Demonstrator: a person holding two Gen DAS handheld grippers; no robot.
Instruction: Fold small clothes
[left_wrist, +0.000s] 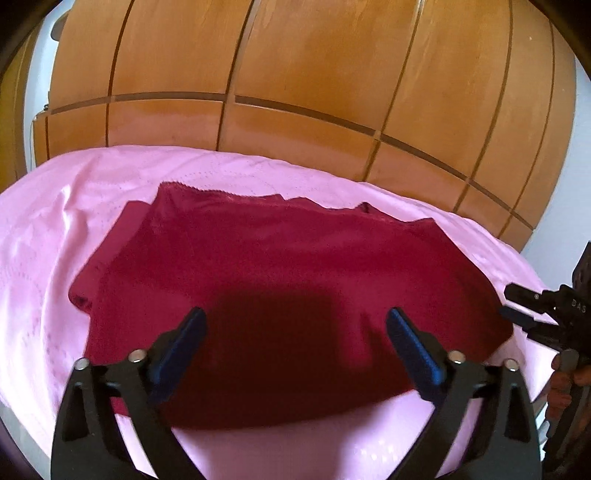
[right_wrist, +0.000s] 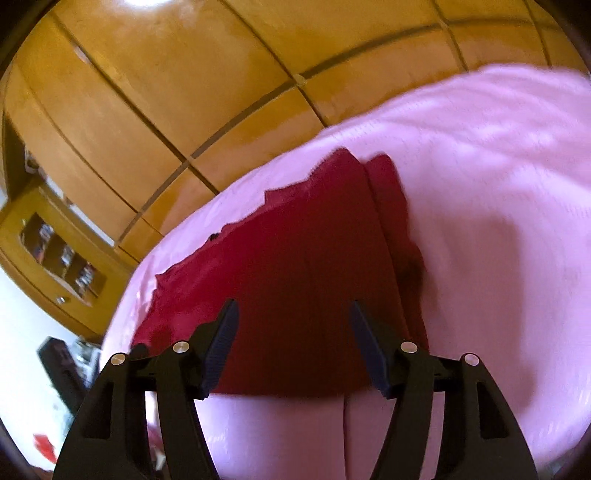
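Hovering over red garment (left_wrist: 280, 280) near edge: left gripper (left_wrist: 295, 317), right gripper (right_wrist: 293, 310), both released.

A tall wooden wardrobe (left_wrist: 295, 74) of glossy orange-brown panels split by dark grooves fills the back of both views, and it catches a bright glare at the top of the right wrist view. To its side stands a lower wooden cabinet (right_wrist: 55, 251) with open shelves holding small items. A pale wall (left_wrist: 576, 192) shows beside the wardrobe.
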